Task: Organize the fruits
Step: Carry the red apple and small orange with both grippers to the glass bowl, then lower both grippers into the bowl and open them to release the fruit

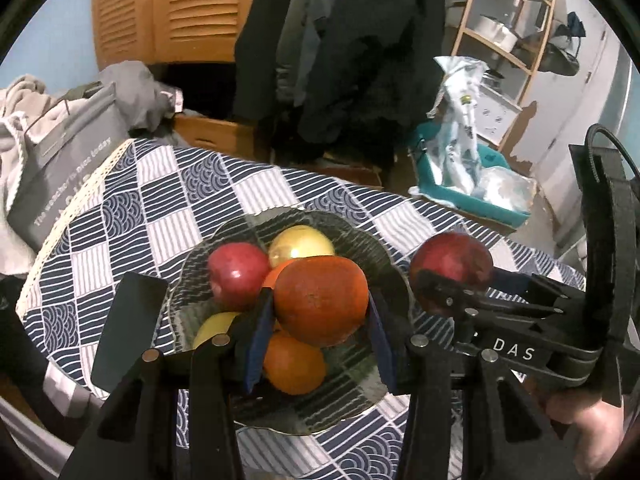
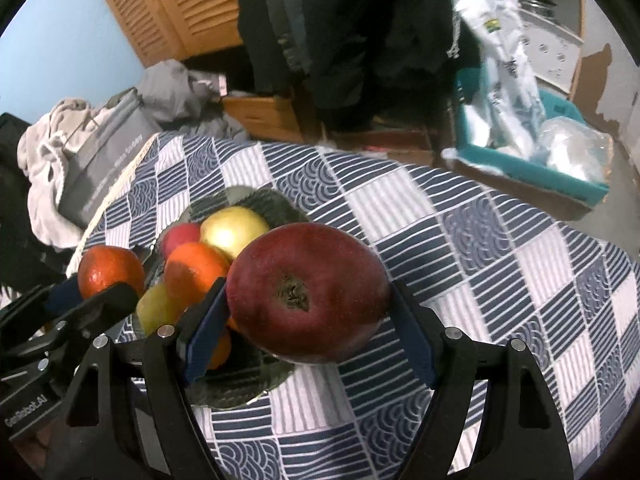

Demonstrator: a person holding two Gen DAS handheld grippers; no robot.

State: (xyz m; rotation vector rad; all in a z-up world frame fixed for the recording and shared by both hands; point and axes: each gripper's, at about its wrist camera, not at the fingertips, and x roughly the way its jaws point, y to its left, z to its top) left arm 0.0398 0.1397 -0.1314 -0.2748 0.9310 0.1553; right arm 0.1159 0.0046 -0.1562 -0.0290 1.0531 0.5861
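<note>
My left gripper is shut on an orange and holds it above a dark glass bowl. The bowl holds a red apple, a yellow apple, another orange and a yellow-green fruit. My right gripper is shut on a dark red apple, held just right of the bowl above the cloth. In the left wrist view the right gripper and its apple show at the right. In the right wrist view the left gripper's orange shows at the left.
The round table has a blue and white patterned cloth. A grey bag and clothes lie beyond its left edge. A teal tray with plastic packs sits on the floor behind, next to wooden shelves.
</note>
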